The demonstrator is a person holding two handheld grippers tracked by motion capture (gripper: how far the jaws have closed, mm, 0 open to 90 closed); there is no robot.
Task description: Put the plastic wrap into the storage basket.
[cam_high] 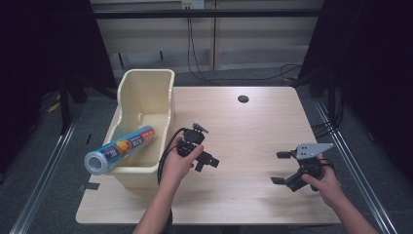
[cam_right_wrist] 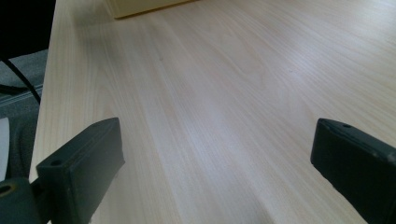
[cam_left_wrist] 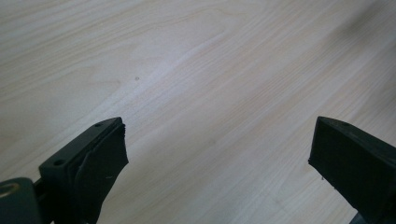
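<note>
Both grippers, L (cam_high: 208, 159) & R (cam_high: 279, 167), wide open, empty; blue foil roll (cam_high: 120, 148) tilted in bin (cam_high: 146, 87).

No text, brand, number or sign can be read anywhere: the blue, foil-ended cylindrical roll (cam_high: 120, 148) lying across the rim of the cream plastic bin (cam_high: 146, 87) carries a printed label with orange and white patches, but its lettering is too small and blurred to make out.
</note>
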